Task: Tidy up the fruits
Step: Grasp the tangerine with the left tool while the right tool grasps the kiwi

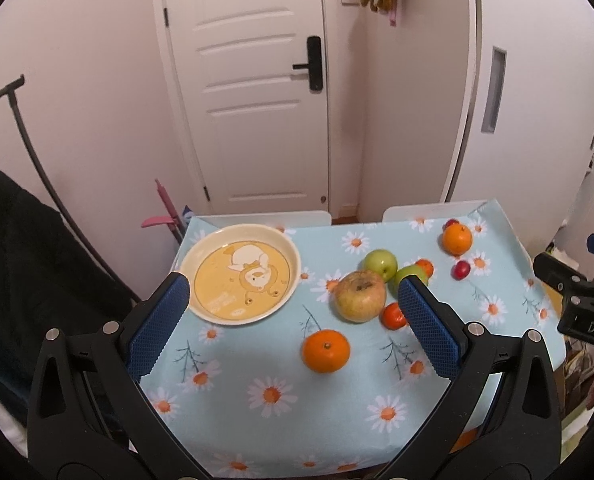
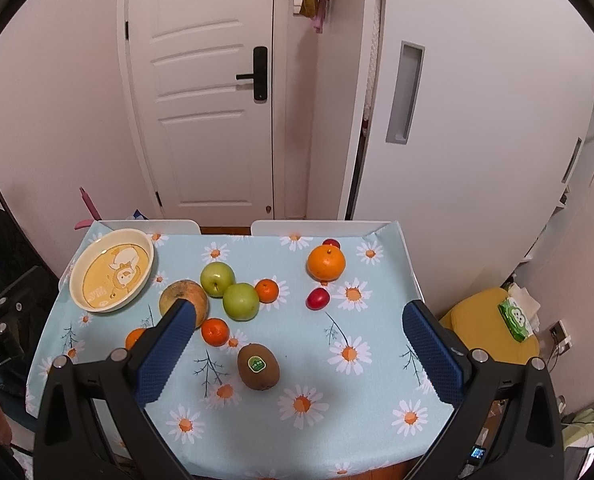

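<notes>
Over the flowered bench point(image 2: 257, 432), both grippers high, nothing grasped. Left gripper point(image 1: 293, 316) with fingers wide apart, framing the bowl point(image 1: 293, 258) and a mandarin point(image 1: 325, 351). Right gripper point(image 2: 299, 344) likewise spread, kiwi point(image 2: 258, 366) right between the fingers. Bowl empty at the far-left corner; all fruit loose on the cloth: russet apple point(image 1: 360, 295), two green apples point(image 2: 217, 279) point(image 2: 241, 301) touching, small mandarins, big orange point(image 2: 326, 263) far right, red plum point(image 2: 317, 298) near it. Looks like the opening step, picking a first fruit. Next, probably: descend on the kiwi, close gently round its middle, lift, carry to the bowl.
</notes>
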`<action>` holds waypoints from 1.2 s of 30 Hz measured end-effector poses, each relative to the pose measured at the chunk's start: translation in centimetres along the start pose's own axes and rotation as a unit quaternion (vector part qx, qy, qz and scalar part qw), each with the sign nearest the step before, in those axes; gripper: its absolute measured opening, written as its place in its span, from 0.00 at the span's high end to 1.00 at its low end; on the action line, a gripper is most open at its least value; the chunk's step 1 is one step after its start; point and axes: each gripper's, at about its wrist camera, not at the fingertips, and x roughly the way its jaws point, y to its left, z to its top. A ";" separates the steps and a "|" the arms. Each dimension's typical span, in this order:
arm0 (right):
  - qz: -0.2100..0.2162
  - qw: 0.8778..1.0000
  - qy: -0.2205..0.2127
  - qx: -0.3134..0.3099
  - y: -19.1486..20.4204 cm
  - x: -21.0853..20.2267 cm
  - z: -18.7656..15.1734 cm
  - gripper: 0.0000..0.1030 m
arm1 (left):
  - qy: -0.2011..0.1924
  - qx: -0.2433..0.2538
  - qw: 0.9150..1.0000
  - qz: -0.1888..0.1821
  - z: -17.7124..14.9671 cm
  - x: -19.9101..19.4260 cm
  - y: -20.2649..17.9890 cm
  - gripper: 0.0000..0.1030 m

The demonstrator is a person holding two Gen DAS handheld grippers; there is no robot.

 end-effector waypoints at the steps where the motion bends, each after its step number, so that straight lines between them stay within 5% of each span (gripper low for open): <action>1: -0.001 1.000 0.004 0.001 0.0 0.2 -0.1 0.00 | 0.012 0.003 1.000 -0.001 -0.1 0.3 0.2 0.00; 3: -0.003 1.000 0.014 0.003 0.2 0.7 -0.3 0.00 | 0.045 0.003 0.999 -0.013 -0.5 1.1 0.5 0.00; 11: -0.020 0.998 0.056 0.002 0.9 4.1 -3.3 0.00 | 0.053 0.045 0.997 -0.040 -4.5 5.3 1.6 0.00; 25: 0.048 0.994 0.087 -0.048 2.2 11.6 -9.9 0.00 | 0.087 0.110 0.987 -0.082 -10.8 13.8 -0.8 0.00; 31: 0.082 0.991 0.089 -0.062 2.5 14.2 -10.5 0.00 | 0.094 0.121 0.985 -0.075 -11.3 15.9 -2.0 0.04; 36: 0.099 0.989 0.086 -0.070 2.7 15.0 -10.4 0.03 | 0.105 0.115 0.985 -0.068 -11.5 17.0 -2.6 0.21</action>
